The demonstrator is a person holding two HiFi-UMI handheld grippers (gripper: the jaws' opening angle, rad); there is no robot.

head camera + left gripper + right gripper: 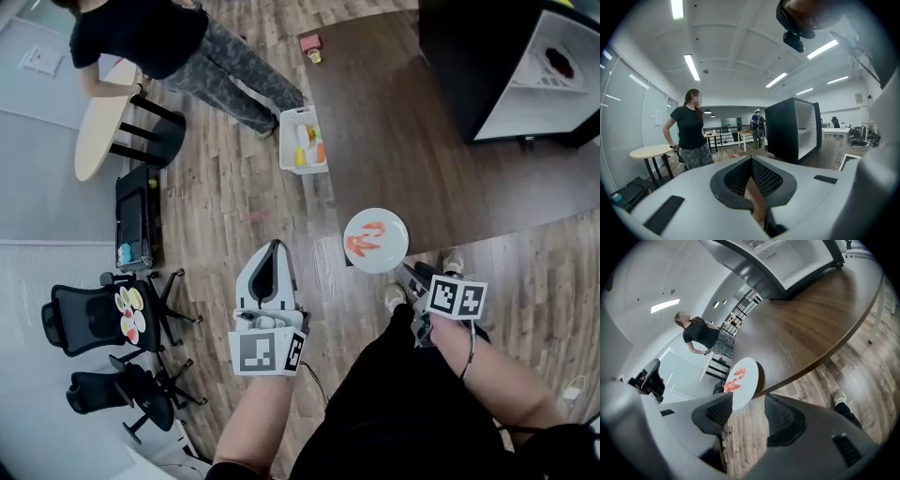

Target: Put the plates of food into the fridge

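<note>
head view: high, steeply down on floor, table (pixel 403 122), fridge (pixel 469 66) | left gripper view: low, level over its own jaws, faces the far fridge | right gripper view: rolled, close beside the table edge | shared by all: fridge, standing person (pixel 141 37)

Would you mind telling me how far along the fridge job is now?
Done: one plate of red food sits on a fridge shelf. In hand: the right gripper, jaws apart, has the rim of the orange-food plate between them at the table edge; the left gripper is shut, empty. Left: that plate and the plate of food on the chair.
</note>
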